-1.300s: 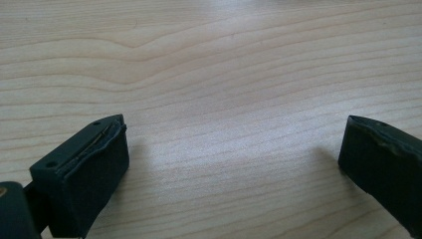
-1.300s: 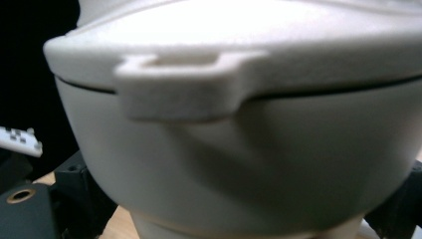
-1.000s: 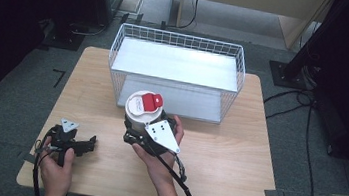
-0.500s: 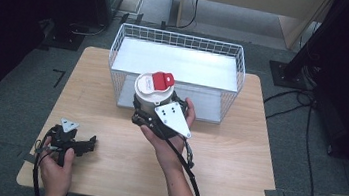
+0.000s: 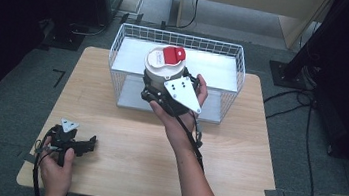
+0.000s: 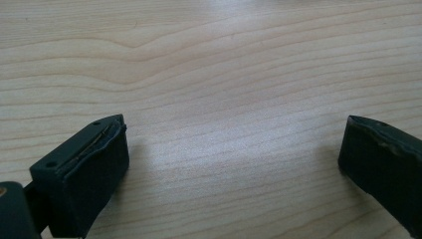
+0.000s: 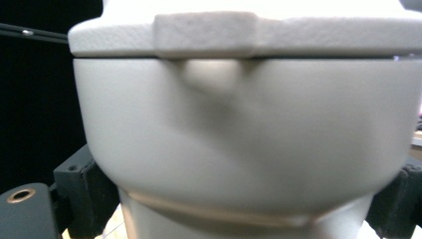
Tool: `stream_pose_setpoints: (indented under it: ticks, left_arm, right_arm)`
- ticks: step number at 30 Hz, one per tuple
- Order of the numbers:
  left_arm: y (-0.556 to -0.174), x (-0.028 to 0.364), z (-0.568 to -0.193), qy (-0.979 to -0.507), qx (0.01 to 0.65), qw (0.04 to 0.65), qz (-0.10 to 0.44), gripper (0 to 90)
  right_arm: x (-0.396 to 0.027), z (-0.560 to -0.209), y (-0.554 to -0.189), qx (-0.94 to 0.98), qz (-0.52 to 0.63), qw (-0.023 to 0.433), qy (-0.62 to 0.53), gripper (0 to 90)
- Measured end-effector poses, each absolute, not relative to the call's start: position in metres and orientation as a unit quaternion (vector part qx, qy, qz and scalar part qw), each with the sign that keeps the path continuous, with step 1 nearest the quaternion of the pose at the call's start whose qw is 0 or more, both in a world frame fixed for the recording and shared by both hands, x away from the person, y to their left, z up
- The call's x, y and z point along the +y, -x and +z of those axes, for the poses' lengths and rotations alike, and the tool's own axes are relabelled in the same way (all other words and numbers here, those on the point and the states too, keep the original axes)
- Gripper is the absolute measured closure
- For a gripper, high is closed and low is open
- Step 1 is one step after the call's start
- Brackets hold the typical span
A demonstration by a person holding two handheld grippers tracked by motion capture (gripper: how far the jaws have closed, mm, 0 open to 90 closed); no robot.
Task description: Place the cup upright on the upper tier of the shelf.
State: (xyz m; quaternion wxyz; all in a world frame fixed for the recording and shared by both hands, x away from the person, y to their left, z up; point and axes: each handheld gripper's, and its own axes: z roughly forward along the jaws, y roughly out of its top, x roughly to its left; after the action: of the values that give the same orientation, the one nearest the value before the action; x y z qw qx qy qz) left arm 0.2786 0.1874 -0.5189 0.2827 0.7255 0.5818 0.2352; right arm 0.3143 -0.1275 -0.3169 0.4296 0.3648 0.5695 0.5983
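A white round container [image 5: 163, 69] with a red flap on its lid hangs in the air over the front of the wire basket [image 5: 117, 55]. My right gripper [image 5: 159, 92] is shut on its lower body; in the right gripper view the container's wall [image 7: 239, 134] is pressed between the two jaws. My left gripper [image 5: 87, 144] rests on the table [image 5: 146, 150] at the front left, held by a hand. In the left gripper view it [image 6: 234, 164] stands wide open over bare wood.
The wire basket stands at the back middle of the wooden table, with a white floor inside. Cables trail from both grippers toward the front edge. Dark floor and furniture legs surround the table.
My right gripper has lifted the container higher and carried it away from me, from the table's middle to the basket's front edge. The left gripper has stayed put.
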Motion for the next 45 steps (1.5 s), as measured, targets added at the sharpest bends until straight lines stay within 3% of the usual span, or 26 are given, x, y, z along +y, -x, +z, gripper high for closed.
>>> stream_pose_setpoints:
  ticks: [21,45]
  left_arm:
    - [-0.279,0.187,-0.519,-0.725,0.582,0.283,0.235,0.0]
    - [-0.279,0.187,-0.519,-0.725,0.582,0.284,0.236,0.0]
  right_arm:
    - [-0.157,-0.313,-0.386,0.563,0.565,0.440,-0.413,8.1]
    - [-0.153,-0.307,-0.445,0.560,0.549,0.437,-0.440,8.1]
